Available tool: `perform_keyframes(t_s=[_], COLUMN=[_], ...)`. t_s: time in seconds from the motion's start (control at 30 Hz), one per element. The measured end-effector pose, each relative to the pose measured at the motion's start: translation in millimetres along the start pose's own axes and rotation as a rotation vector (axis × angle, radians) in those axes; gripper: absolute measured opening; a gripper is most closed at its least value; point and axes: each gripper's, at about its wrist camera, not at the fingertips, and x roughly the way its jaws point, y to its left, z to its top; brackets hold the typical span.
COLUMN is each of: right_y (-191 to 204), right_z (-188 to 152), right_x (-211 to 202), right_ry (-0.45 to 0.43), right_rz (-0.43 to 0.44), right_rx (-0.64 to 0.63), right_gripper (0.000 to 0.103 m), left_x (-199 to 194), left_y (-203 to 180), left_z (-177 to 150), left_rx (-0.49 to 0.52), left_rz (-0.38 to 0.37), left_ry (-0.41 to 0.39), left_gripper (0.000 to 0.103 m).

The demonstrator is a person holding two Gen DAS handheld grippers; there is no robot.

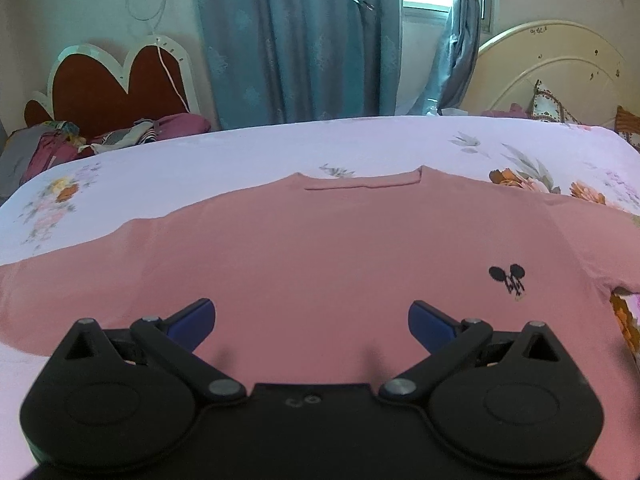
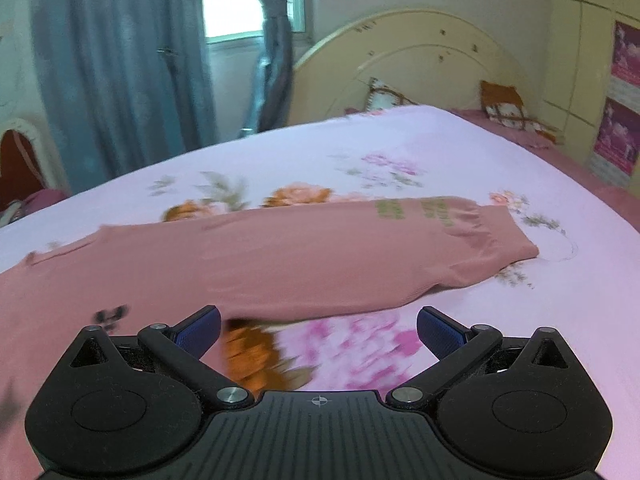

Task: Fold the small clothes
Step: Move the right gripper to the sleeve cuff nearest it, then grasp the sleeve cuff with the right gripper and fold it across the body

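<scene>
A dusty-pink long-sleeved top [image 1: 304, 248] lies spread flat on the bed, neckline away from me, a small black mouse-ear print [image 1: 507, 277] on its chest. My left gripper [image 1: 312, 322] hovers open over the lower body of the top, nothing between its blue pads. In the right wrist view the top's sleeve [image 2: 360, 248] stretches out to the right, green lettering near its cuff. My right gripper [image 2: 319, 332] is open above the floral sheet just below that sleeve, holding nothing. The view is motion-blurred.
The bed [image 1: 240, 160] wears a pale pink floral sheet. A cream headboard [image 2: 400, 64] with pillows stands at the right end. Blue curtains [image 1: 296, 40] and a window lie beyond the far edge. A red heart-shaped headboard [image 1: 116, 80] with piled clothes sits far left.
</scene>
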Motion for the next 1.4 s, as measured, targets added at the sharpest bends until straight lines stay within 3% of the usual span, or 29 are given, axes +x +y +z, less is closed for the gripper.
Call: perform_keyframes(t_s=[0.2, 0.53, 0.63, 0.8, 0.83, 0.87, 0.93, 1.1, 1.2, 1.4], right_y=[-58, -136, -149, -152, -152, -154, -159, -151, -127, -28], right_z=[9, 28, 28, 33, 34, 34, 35, 44, 58, 82], right_x=[50, 92, 107, 116, 118, 119, 119, 107, 91, 55], right_ry=[0.051, 0.032, 0.055, 0.018, 0.009, 0.004, -0.001, -0.048, -0.101, -0.194], right_rz=[-0.073, -0.205, -0.208, -0.219, -0.215, -0.21, -0.196, -0.176, -0.121, 0.065], right_rx=[0.105, 0.284, 0.304, 0.267, 0.263, 0.267, 0.29, 0.281, 0.245, 0.106], right_gripper=[0.103, 0.102, 0.054, 0.054, 0.044, 0.024, 0.011, 0.008, 0.008, 0.008], left_x=[24, 45, 49, 53, 54, 55, 55, 52, 48, 39], left_y=[-21, -27, -24, -22, -21, -21, -19, -12, -4, 19], left_z=[5, 9, 9, 9, 10, 11, 12, 13, 15, 17], left_rx=[0.018, 0.039, 0.032, 0.036, 0.036, 0.035, 0.03, 0.017, 0.004, -0.023], left_rz=[0.014, 0.074, 0.082, 0.097, 0.098, 0.1, 0.092, 0.056, 0.044, 0.038], left_ry=[0.024, 0.056, 0.069, 0.076, 0.078, 0.08, 0.083, 0.08, 0.074, 0.04], left_gripper=[0.102, 0.1, 0.098, 0.098, 0.097, 0.097, 0.093, 0.085, 0.084, 0.084])
